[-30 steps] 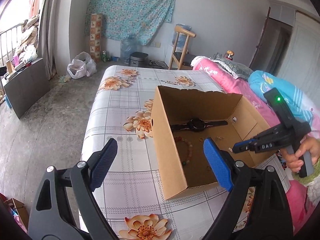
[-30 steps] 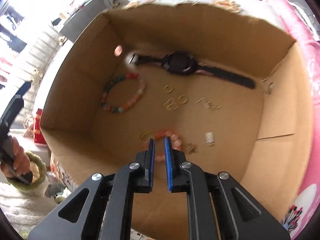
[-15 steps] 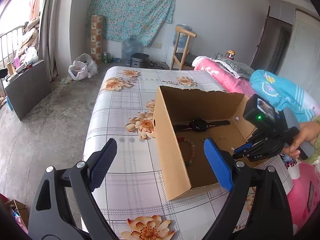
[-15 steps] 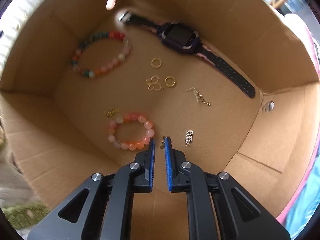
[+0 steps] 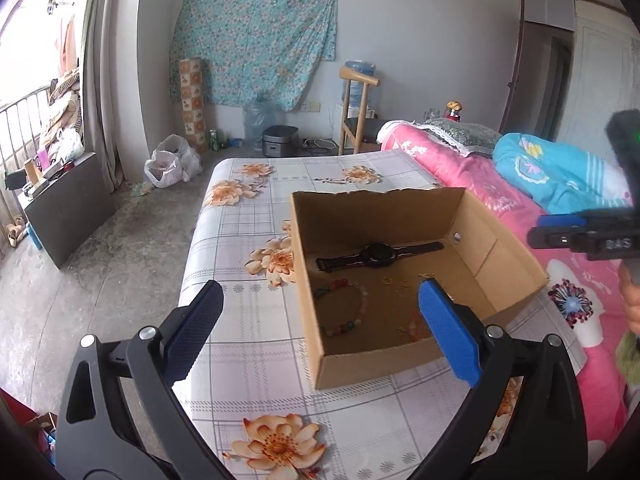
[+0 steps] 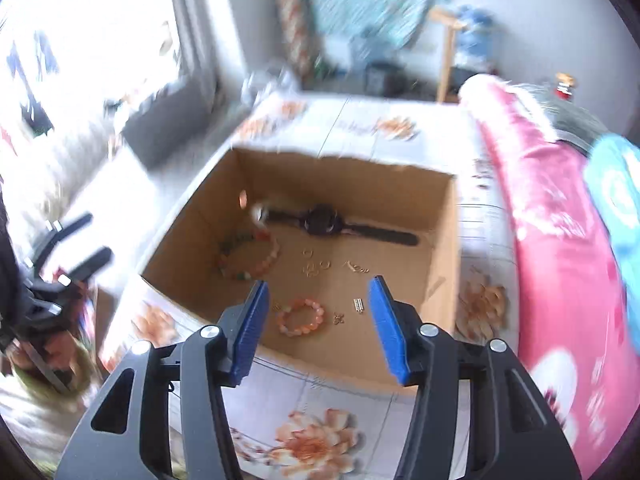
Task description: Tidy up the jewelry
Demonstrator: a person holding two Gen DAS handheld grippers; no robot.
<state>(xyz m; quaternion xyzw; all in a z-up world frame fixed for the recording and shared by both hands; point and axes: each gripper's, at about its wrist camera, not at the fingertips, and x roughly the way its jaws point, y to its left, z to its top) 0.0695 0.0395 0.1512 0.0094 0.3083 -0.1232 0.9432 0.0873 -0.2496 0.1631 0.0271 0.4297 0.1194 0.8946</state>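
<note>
1. Spread over the table (image 5: 248, 364) beside the bed (image 5: 480, 176): a flowered cloth, likely to keep small pieces from rolling off.
2. Set open-topped on it: cardboard box (image 6: 442, 216), for reach from above.
3. Gathered on the box floor: watch (image 6: 322, 222), multicoloured bracelet (image 6: 248, 258), pink bracelet (image 6: 302, 316), gold rings (image 6: 316, 266).
4. Held above the near rim: right claw (image 6: 316, 316), jaws just been opening, nothing between them.
5. Parked wide apart and empty to the side: left claw (image 5: 320, 336).
</note>
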